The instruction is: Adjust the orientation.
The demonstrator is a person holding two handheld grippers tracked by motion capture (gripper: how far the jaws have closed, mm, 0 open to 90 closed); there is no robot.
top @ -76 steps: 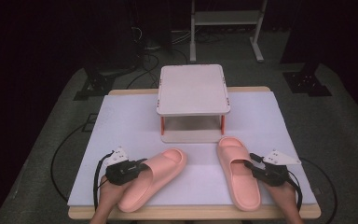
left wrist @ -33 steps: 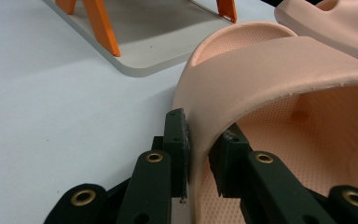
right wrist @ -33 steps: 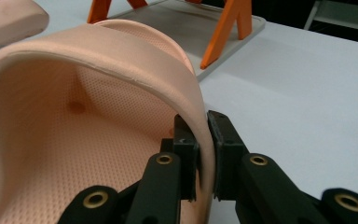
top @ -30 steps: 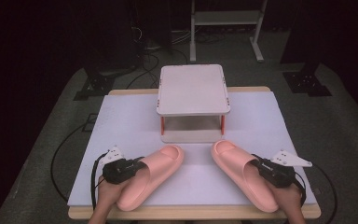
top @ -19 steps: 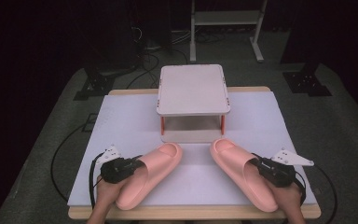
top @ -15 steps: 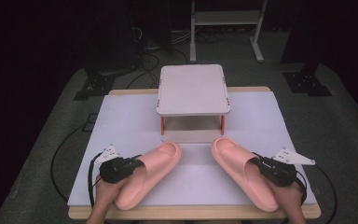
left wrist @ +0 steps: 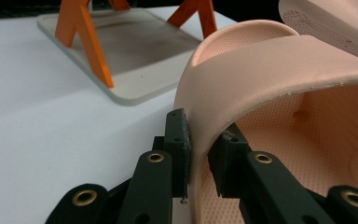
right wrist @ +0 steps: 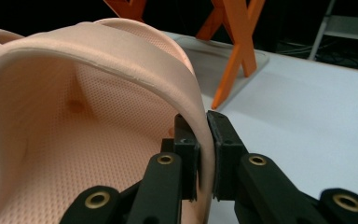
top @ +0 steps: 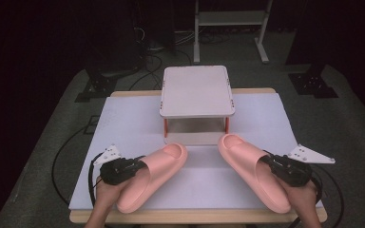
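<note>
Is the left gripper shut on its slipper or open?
Shut: the left gripper jaws pinch the slipper strap edge from both sides.

Lower left of the high view, the left gripper (top: pixel 123 168) is black with a grey three-cornered plate and looping black cable. Lower right, the right gripper (top: pixel 285 168) matches. Close up, brass-ringed screws stud matte black jaws.

High view overhead facing forward, gripper views close, sharing rack (top: pixel 197 92)
</note>
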